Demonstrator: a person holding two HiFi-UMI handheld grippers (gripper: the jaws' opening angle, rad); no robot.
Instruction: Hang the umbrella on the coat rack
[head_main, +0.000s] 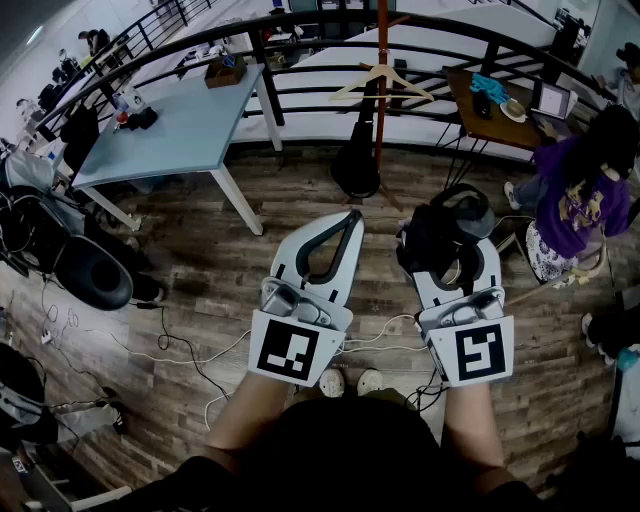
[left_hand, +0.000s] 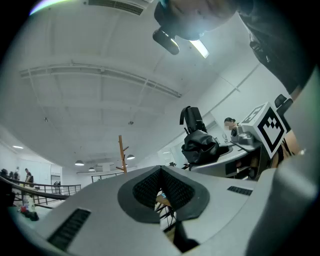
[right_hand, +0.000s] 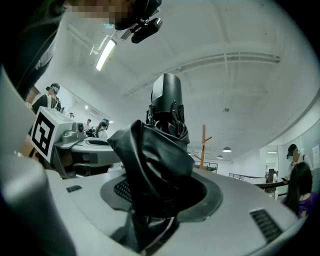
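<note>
The umbrella (head_main: 438, 238), black and folded, sits clamped in the right gripper (head_main: 458, 270), whose jaws stand fairly wide around its bunched fabric, the bundle sticking up beyond them. The left gripper (head_main: 350, 218) is beside it, jaws together on nothing. The rack (head_main: 381, 40) stands well ahead by the railing, already carrying a hanger (head_main: 382, 82) and a dark bag (head_main: 356, 160). So the pickup looks done; the carry to the rack and the hanging itself are left.

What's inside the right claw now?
A folded black umbrella fills the right claw, clamped between its jaws. Its fabric covers most of the pads, so the contact itself is hidden.
</note>
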